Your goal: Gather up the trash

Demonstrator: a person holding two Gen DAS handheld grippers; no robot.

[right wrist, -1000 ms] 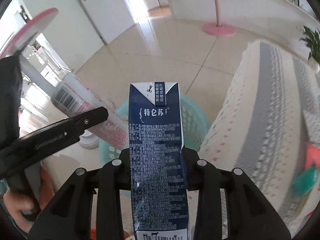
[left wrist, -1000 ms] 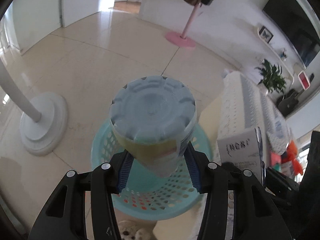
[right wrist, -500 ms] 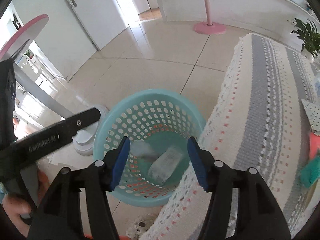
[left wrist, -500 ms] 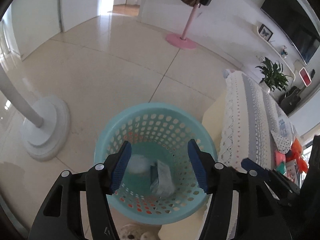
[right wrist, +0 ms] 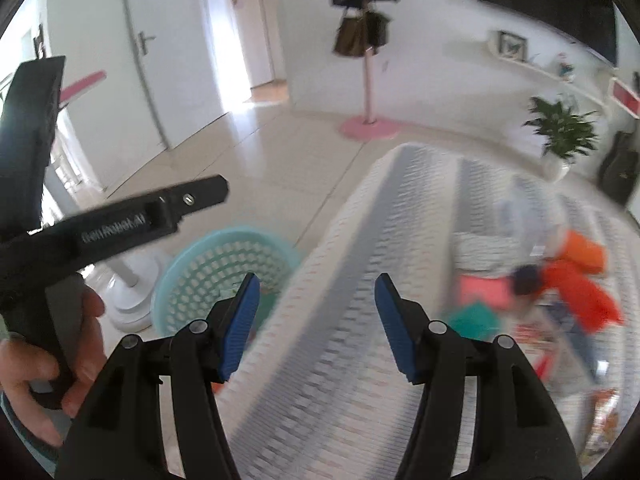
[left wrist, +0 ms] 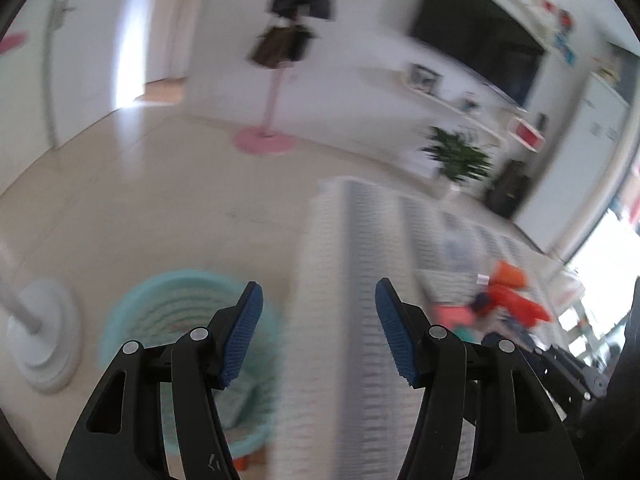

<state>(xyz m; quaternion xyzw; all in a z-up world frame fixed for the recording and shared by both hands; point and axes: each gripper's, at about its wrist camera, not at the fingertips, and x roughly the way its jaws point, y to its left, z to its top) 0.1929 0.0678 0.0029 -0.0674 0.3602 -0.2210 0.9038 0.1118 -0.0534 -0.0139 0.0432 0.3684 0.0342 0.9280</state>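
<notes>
My left gripper (left wrist: 318, 324) is open and empty, above the edge of a cloth-covered table (left wrist: 360, 240). The teal trash basket (left wrist: 160, 308) stands on the floor at lower left of it. My right gripper (right wrist: 316, 320) is open and empty over the same table (right wrist: 360, 280); the basket (right wrist: 200, 272) lies to its left. Blurred items lie on the table: orange wrappers (right wrist: 576, 276), a pink piece (right wrist: 484, 292), a green piece (right wrist: 472, 322) and a clear plastic bag (right wrist: 528, 212). The left gripper's body (right wrist: 120, 224) shows at the left of the right wrist view.
A white fan base (left wrist: 44, 340) stands left of the basket. A pink coat stand (right wrist: 366, 120) and a potted plant (right wrist: 560, 136) are further back on the tiled floor. A TV and shelves line the far wall.
One second ago the left gripper held a cup and the right a milk carton; both were dropped into the basket. Both open grippers have since swung up and right toward the table.
</notes>
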